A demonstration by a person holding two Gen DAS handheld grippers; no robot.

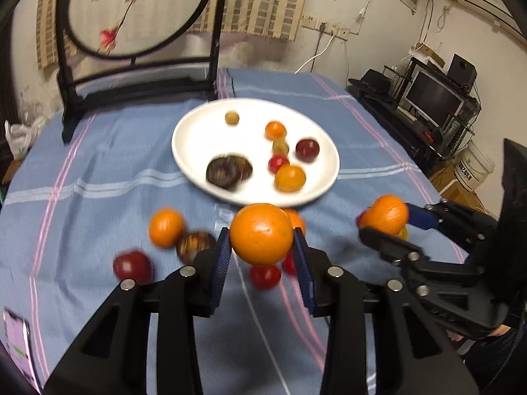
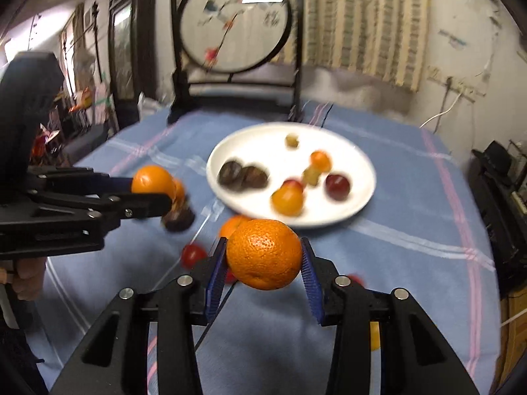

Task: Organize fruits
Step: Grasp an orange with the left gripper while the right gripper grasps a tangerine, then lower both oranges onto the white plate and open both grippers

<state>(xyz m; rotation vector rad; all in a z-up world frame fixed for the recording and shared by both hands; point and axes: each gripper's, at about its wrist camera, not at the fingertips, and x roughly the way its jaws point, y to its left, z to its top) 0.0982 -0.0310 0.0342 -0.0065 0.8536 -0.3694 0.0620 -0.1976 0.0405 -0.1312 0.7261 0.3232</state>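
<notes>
Two grippers, one orange each, both lifted above the blue cloth near the plate's front rim.

Left gripper (image 1: 262,247) clamps the smooth orange (image 1: 261,233); right gripper (image 2: 263,260) clamps the pebbly orange (image 2: 264,253). White plate (image 1: 194,138) at the table (image 1: 98,164) centre carries eight pieces: two dark brown, two orange, two red, two small yellowish. Left view shows the loose fruit: another orange (image 1: 165,227), brown fruit (image 1: 194,247), red fruit (image 1: 132,266), small red ones under the held orange. Right view alone shows a hand (image 2: 28,276) on the left handle.
</notes>
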